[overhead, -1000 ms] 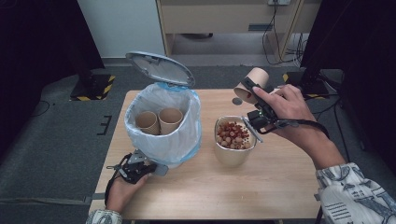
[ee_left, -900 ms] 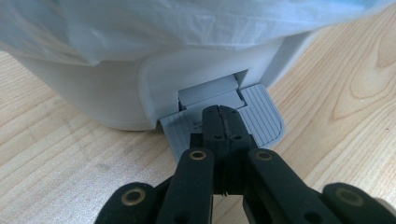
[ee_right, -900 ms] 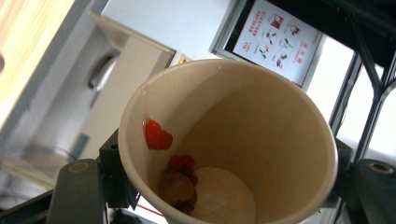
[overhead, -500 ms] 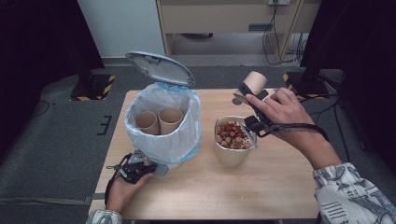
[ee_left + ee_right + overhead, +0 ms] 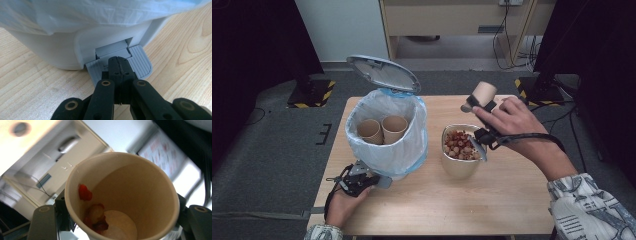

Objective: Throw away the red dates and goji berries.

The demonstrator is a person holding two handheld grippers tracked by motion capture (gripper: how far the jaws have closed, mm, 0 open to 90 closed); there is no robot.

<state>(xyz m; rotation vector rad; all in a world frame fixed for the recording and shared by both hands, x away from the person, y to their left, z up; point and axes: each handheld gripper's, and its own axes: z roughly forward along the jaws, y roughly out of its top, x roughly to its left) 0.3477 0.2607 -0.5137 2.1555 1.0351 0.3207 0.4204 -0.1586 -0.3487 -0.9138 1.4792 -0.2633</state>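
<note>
A white pedal bin point(image 5: 404, 150) with a blue-white bag stands on the wooden table point(image 5: 492, 205), its lid point(image 5: 382, 72) raised. Two paper cups point(image 5: 382, 130) sit upright inside. My left gripper point(image 5: 379, 181) is shut, its tips point(image 5: 119, 60) pressing on the grey pedal point(image 5: 141, 63) at the bin's foot. My right gripper point(image 5: 477, 102) is shut on a paper cup point(image 5: 484, 92), held tilted above the far side of a cream bowl point(image 5: 457, 167) of red and white pieces. In the right gripper view the cup point(image 5: 140, 185) sits between the jaws with several red pieces point(image 5: 96, 216) stuck inside.
The bowl stands just right of the bin, close to its bag. Bare tabletop lies in front of the bowl and to its right. Beyond the table's far edge are a wooden cabinet point(image 5: 452, 20), cables and dark stands on grey floor.
My right hand has sunk a little toward the bowl with the cup in its grip. The left gripper has stayed on the pedal and the lid has stayed up.
</note>
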